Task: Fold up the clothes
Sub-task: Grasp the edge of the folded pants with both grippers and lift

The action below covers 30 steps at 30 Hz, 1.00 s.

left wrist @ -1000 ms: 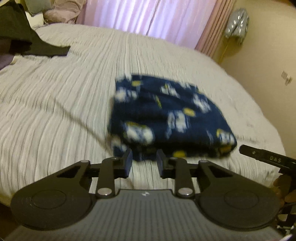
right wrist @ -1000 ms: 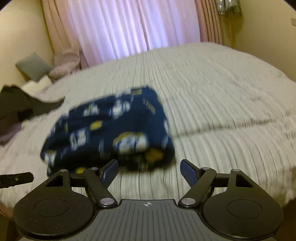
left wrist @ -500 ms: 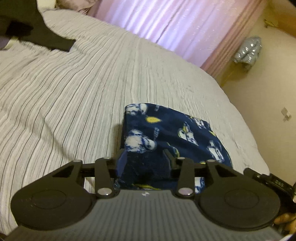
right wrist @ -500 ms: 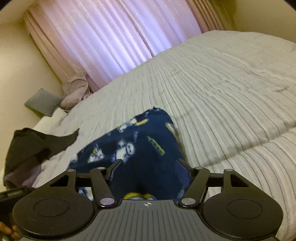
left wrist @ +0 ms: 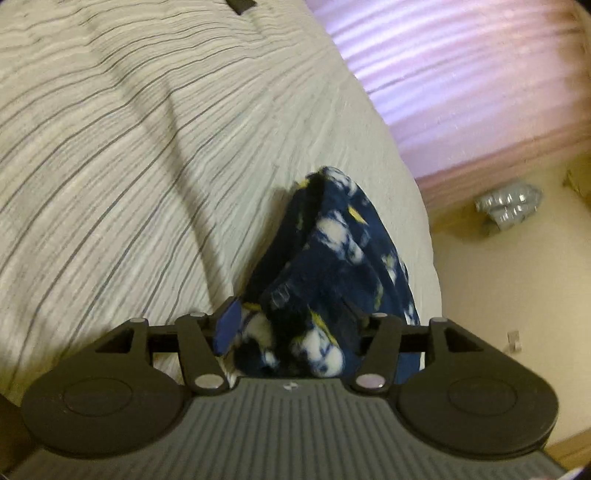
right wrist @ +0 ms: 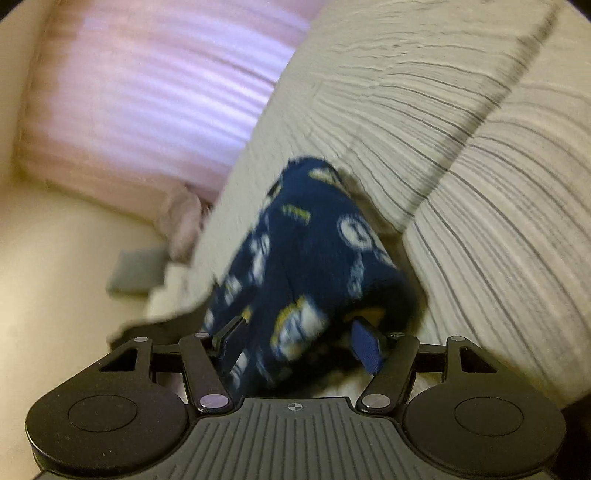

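A folded navy fleece garment [left wrist: 332, 266] with a white and yellow print lies on the striped bed cover [left wrist: 129, 147]. My left gripper [left wrist: 299, 325] straddles its near end. Its jaws are opening, with thick fabric bunched between them; the right finger is partly hidden by fleece. In the right wrist view the same garment [right wrist: 314, 251] runs in between the jaws of my right gripper [right wrist: 299, 343]. That gripper's blue pads [right wrist: 365, 347] stand apart with their faces showing, and the fabric sits loose between them. Both views are tilted by a rolled wrist.
The bed cover [right wrist: 480, 184] spreads wide around the garment. Pink curtains [left wrist: 461, 74] hang behind the bed. A grey cushion [right wrist: 136, 269] and a pink bundle [right wrist: 184, 221] lie at the head end. A corner of dark cloth [left wrist: 242, 4] shows at the far edge.
Both grippers rolled and came down and forward onto the folded garment, which now sits between their jaws. The left jaws widened; the right jaws narrowed a little.
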Available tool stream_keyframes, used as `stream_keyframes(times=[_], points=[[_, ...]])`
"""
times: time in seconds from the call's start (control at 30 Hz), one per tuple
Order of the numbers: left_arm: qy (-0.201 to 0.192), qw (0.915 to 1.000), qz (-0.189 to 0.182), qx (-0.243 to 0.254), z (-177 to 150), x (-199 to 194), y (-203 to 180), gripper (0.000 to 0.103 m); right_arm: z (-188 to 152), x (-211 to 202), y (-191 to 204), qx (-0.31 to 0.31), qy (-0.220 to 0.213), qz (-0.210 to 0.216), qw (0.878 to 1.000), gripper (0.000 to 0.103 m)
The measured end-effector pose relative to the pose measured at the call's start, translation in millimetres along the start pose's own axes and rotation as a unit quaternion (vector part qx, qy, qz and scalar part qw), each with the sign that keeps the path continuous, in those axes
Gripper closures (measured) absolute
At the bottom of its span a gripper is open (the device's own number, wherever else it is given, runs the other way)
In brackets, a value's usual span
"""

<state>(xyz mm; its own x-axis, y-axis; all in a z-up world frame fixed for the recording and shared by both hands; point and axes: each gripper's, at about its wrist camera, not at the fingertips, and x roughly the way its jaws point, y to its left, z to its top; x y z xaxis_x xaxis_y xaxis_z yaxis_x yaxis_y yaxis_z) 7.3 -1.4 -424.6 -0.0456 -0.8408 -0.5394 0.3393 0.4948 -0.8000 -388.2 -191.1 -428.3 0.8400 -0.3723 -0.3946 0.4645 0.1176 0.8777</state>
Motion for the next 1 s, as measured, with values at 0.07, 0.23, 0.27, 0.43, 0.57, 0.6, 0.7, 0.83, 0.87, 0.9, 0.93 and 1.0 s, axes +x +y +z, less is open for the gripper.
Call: stream_keyframes(times=[0.07, 0.23, 0.27, 0.43, 0.57, 0.6, 0.7, 0.83, 0.87, 0.9, 0.93, 1.0], points=[[-0.002, 0.9999, -0.01, -0.008, 0.2, 4.4, 2.7, 0.072, 2.7, 2.9, -4.3, 0.023, -0.003, -0.002, 1.0, 0.061], [-0.011, 0.9987, -0.039, 0.032, -2.6, -7.0, -6.3, 0.091, 4.0, -0.9, -3.6, 0.016, -0.01, -0.02, 1.0, 0.094], [-0.014, 0.9982, -0.047, 0.035, -4.2, -11.7, -8.0, 0.091, 3.7, -2.8, -2.2, 0.011, -0.012, -0.021, 1.0, 0.095], [-0.011, 0.9976, -0.034, 0.059, -11.1, -15.7, -6.5, 0.091, -1.1, -10.2, 10.9, -0.031, -0.018, -0.032, 0.999, 0.096], [0.009, 0.9983, 0.002, 0.057, -13.3, -1.7, 4.2, 0.087, -7.6, 1.0, 10.4, -0.068, 0.011, -0.072, 0.995, 0.096], [0.007, 0.9977, 0.004, 0.067, -9.9, -2.7, -2.3, 0.085, -8.8, 2.0, 11.7, -0.081, 0.02, -0.081, 0.993, 0.095], [-0.024, 0.9908, 0.033, 0.129, -0.6, -21.6, -24.9, 0.084, -8.8, -10.9, 31.2, -0.151, 0.02, -0.104, 0.983, 0.044], [-0.068, 0.9812, 0.035, 0.177, 13.0, -43.4, -50.9, 0.084, -5.0, -35.7, 56.2, -0.224, -0.023, -0.121, 0.967, 0.04], [-0.066, 0.9802, 0.025, 0.185, 15.1, -39.8, -58.4, 0.083, -2.2, -37.9, 61.1, -0.236, -0.037, -0.123, 0.963, 0.04], [-0.063, 0.9789, 0.015, 0.194, 17.0, -34.9, -66.1, 0.083, 1.1, -34.4, 65.8, -0.249, -0.047, -0.125, 0.959, 0.04], [-0.055, 0.977, 0.008, 0.206, 15.9, -25.9, -74.3, 0.083, 4.7, -26.3, 71.2, -0.263, -0.053, -0.13, 0.955, 0.04], [-0.039, 0.973, 0.005, 0.228, 12.3, -4.1, -86.1, 0.083, 7.6, -7.1, 78.8, -0.285, -0.056, -0.137, 0.947, 0.041]])
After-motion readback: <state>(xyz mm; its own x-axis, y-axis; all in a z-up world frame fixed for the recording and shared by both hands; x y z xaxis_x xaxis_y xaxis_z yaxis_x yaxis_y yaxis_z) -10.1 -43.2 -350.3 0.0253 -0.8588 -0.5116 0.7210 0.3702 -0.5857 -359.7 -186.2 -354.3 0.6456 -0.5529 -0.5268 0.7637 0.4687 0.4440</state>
